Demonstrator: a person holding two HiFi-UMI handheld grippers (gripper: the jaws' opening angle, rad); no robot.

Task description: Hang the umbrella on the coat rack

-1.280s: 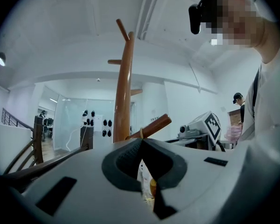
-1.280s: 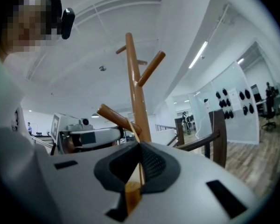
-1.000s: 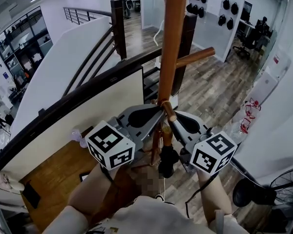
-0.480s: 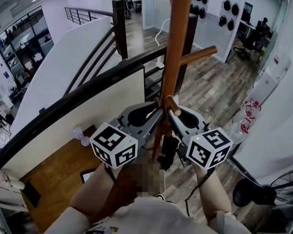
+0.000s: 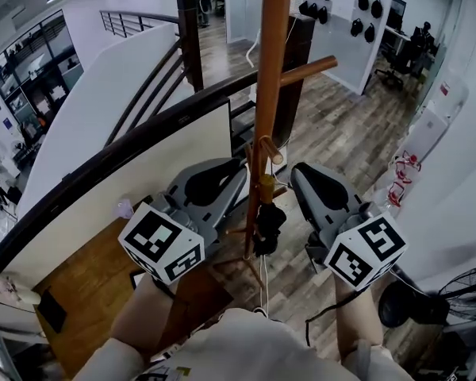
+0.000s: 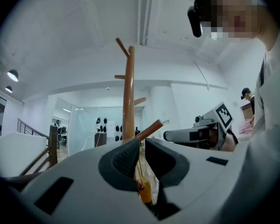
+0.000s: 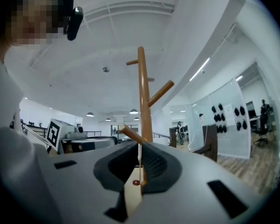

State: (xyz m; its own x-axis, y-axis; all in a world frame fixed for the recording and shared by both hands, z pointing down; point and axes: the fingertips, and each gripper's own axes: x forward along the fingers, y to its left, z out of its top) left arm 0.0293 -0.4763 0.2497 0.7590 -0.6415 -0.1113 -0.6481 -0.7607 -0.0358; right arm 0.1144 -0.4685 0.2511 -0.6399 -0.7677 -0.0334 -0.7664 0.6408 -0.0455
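Tall brown wooden coat rack (image 5: 270, 78): the upright pole runs down the middle of the head view. A long peg (image 5: 305, 71) angles out to the pole's right, high up. A short lower peg (image 5: 273, 152) juts out just in front of the pole.

Folded black umbrella with yellowish handle (image 5: 268, 225) hangs close against the lower pole, below the short peg. Its thin pale cord loop (image 5: 259, 151) is over that peg and the handle points up. Neither claw touches it.

Left gripper (image 5: 226, 177), grey with black ribbed pads, sits just left of the pole, level with the umbrella handle. In the left gripper view (image 6: 142, 148) the jaws stand slightly apart. Nothing is clamped; the cord and the yellow handle show through the gap, beyond the pads.

Right gripper (image 5: 305, 177) is on the opposite side of the pole, a clear gap between it and the umbrella. In the right gripper view (image 7: 139, 155) the jaws are parted and empty. The cord, a small red bead (image 7: 136, 182) and the pale handle show through the gap.

Dark curved stair railing (image 5: 143, 145) sweeps across behind the rack to its left. Grey-brown plank floor (image 5: 341, 133) lies behind the rack to its right.
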